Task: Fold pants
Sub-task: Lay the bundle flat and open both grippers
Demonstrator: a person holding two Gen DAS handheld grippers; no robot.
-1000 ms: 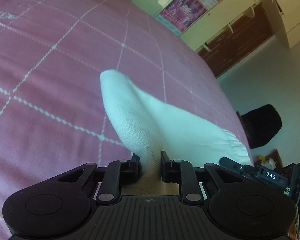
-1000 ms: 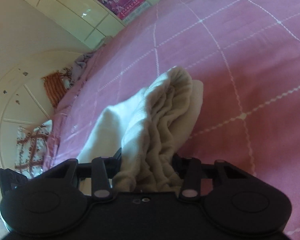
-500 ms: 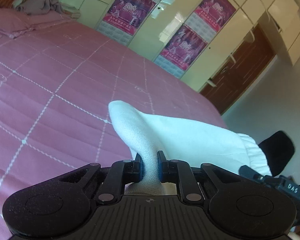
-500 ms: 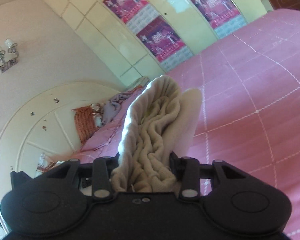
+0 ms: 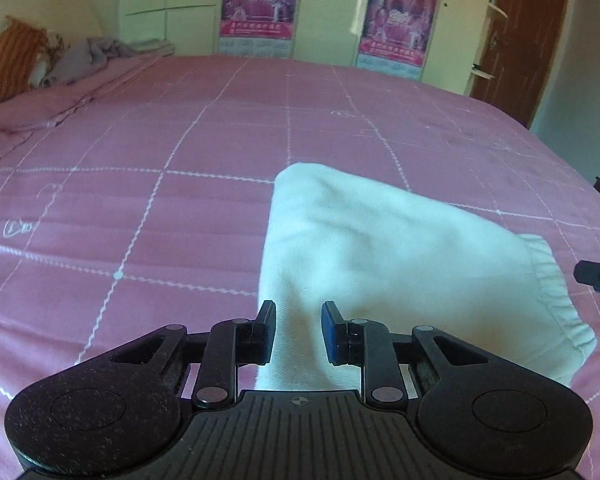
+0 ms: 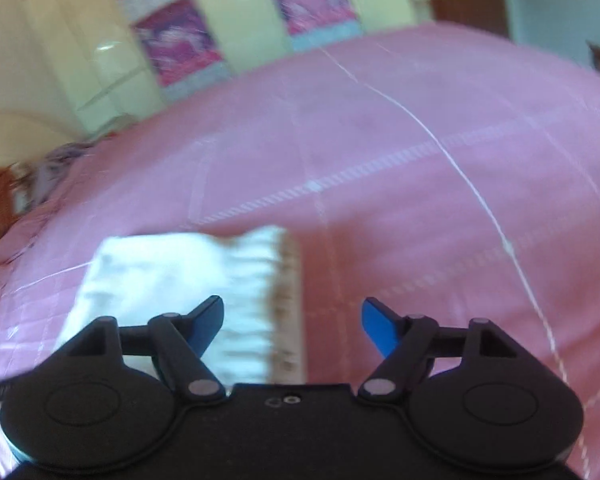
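Soft, light, floppy white pants (image 5: 400, 264) lie folded on the bed (image 5: 180, 152); both hand-held grippers, left (image 5: 298, 332) and right (image 6: 292, 324), are opening, gripping nothing, so retake at the elastic waistband.

The right wrist view is smeared by motion: the posters (image 6: 176, 46) are unreadable and the pants (image 6: 172, 280) lose their folds. In the left wrist view the left gripper (image 5: 299, 332) hides the pants' (image 5: 400, 264) near edge.
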